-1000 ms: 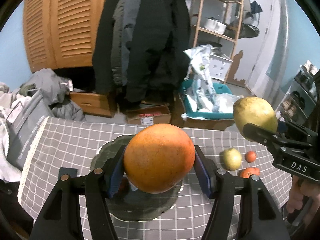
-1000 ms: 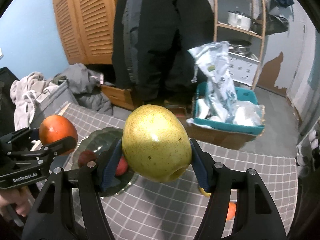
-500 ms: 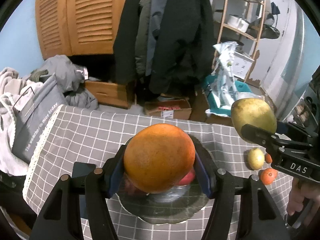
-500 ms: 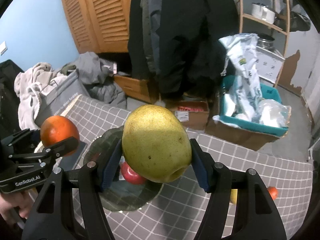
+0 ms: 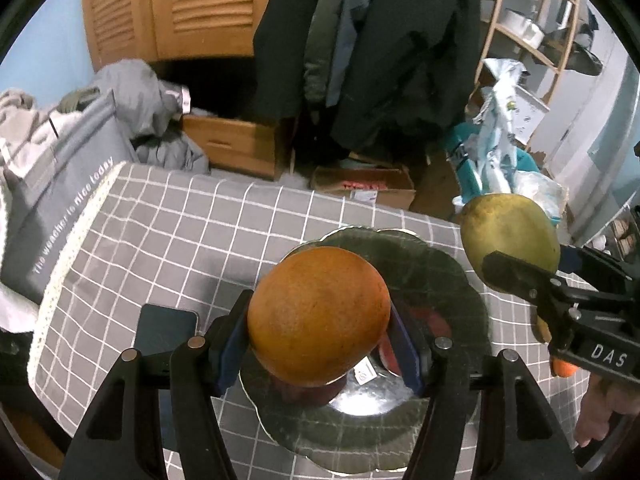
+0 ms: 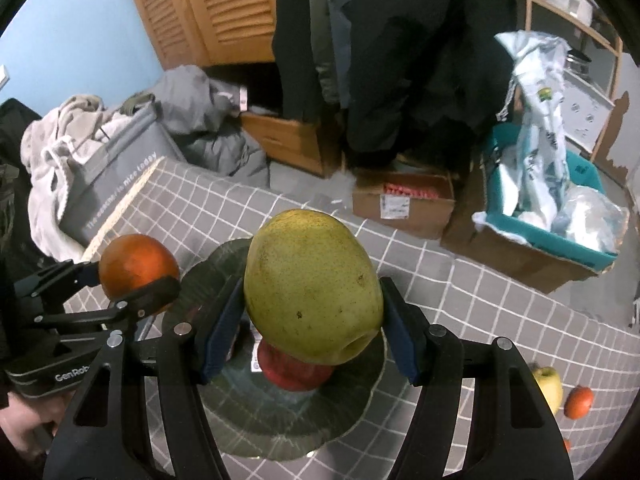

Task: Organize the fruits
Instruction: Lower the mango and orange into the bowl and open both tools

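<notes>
My left gripper (image 5: 320,332) is shut on a big orange (image 5: 318,316) and holds it above the dark glass plate (image 5: 440,280) on the grey checked tablecloth. My right gripper (image 6: 312,320) is shut on a yellow-green pear (image 6: 312,284), also above the plate (image 6: 280,420). The pear shows in the left wrist view (image 5: 508,236), the orange in the right wrist view (image 6: 136,264). A red apple (image 6: 294,372) lies on the plate under the pear. A small yellow fruit (image 6: 550,386) and a small orange fruit (image 6: 578,400) lie on the cloth to the right.
A dark phone (image 5: 164,328) lies on the cloth left of the plate. Beyond the table's far edge stand a cardboard box (image 6: 404,204), a teal bin of bags (image 6: 560,208), a grey bag (image 5: 60,200), hanging coats and a wooden shelf.
Both grippers have moved forward and left over the plate with their fruit. The plate now lies right under them and the loose fruits have slid off to the right.
</notes>
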Action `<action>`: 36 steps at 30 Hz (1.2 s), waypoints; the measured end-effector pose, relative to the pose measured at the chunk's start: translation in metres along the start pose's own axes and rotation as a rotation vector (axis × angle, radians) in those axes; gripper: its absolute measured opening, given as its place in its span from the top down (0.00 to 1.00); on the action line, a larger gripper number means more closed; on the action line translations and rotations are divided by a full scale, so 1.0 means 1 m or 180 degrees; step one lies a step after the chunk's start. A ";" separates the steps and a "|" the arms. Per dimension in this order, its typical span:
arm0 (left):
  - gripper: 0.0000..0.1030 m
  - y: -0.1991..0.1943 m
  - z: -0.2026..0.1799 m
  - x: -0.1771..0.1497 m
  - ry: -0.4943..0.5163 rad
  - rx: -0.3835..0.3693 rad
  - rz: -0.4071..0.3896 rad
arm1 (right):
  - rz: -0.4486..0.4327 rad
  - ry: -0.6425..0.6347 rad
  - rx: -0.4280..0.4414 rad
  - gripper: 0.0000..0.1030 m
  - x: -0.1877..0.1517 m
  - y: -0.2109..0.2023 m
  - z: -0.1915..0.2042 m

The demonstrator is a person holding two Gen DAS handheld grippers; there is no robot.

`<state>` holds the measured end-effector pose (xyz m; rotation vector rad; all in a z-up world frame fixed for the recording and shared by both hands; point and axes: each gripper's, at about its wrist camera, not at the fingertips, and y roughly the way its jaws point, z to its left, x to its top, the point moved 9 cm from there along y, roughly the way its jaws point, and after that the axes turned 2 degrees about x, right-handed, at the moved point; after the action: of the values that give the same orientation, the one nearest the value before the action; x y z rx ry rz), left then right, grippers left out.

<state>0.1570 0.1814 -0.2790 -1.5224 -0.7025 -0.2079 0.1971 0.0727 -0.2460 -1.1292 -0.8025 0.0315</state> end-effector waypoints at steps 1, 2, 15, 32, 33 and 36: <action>0.37 0.005 0.002 -0.001 -0.0010 0.0002 0.0023 | 0.0036 -0.0015 -0.0003 0.35 -0.001 0.006 0.000; 0.37 0.009 0.003 -0.001 -0.0015 0.0010 0.0043 | 0.0077 -0.0031 -0.0008 0.35 -0.003 0.012 -0.001; 0.37 0.050 0.016 -0.007 -0.0131 0.0049 0.0271 | 0.0382 -0.0058 -0.0072 0.35 -0.016 0.061 -0.009; 0.37 0.065 0.004 -0.011 -0.0059 0.0053 0.0371 | 0.0462 0.0083 -0.0004 0.35 -0.026 0.069 -0.018; 0.36 0.065 0.004 -0.010 -0.0051 0.0055 0.0362 | 0.0463 0.0092 -0.0004 0.35 -0.026 0.070 -0.018; 0.31 0.062 0.000 -0.008 -0.0002 0.0056 0.0330 | 0.0469 0.0115 0.0030 0.35 -0.025 0.071 -0.017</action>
<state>0.1844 0.1841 -0.3348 -1.5378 -0.6226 -0.1230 0.2143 0.0812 -0.3206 -1.1753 -0.6854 0.1375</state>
